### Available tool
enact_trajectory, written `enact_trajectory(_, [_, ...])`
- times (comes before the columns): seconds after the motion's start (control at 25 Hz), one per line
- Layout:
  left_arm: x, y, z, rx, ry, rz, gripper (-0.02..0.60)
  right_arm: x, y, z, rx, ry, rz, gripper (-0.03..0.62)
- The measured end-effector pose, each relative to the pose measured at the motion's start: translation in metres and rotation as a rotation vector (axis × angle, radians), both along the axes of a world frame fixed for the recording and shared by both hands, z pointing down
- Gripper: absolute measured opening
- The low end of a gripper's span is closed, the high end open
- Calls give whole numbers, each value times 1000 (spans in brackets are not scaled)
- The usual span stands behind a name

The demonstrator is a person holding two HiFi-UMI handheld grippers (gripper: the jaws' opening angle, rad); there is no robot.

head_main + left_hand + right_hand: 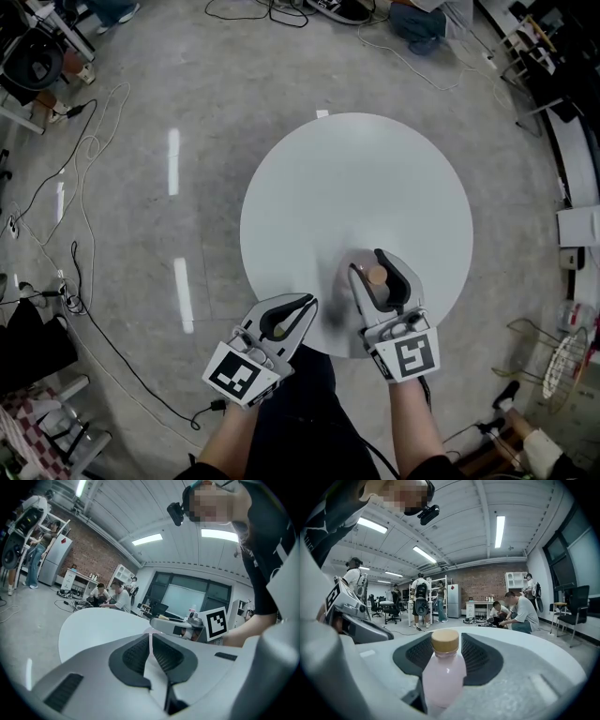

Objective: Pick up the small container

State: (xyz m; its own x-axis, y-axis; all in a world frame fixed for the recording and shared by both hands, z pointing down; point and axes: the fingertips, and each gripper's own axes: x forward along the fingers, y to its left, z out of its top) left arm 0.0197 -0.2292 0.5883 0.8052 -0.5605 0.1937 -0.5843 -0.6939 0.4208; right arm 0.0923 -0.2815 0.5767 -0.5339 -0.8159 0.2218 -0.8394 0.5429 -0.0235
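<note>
small container (444,677): pink, rounded, tan cap | table (356,178): round, white

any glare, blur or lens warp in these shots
Head view: sharp, light strips glare off the floor left of the table. Left gripper view: strong fisheye, dark corners, ceiling lamps blown out. Right gripper view: same warp, the near bottle slightly soft.
</note>
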Motion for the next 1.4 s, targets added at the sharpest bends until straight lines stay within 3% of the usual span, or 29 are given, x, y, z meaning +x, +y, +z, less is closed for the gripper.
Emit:
enact_trajectory(0.36, [-1,-3,2,-3,8,-10,23,-3,-3,2,29,75,33,167])
enact_trajectory(0.76, [-5,-8,0,1,18,-24,23,0,-5,5,29,54,67,164])
enact_trajectory(1.12, [-8,-10,-2,3,20,-42,23,-5,-4,2,43,114,62,141])
enact_trajectory(1.4, [-8,-8,0,1,15,-46,23,-4,-2,-3,47,85,28,127])
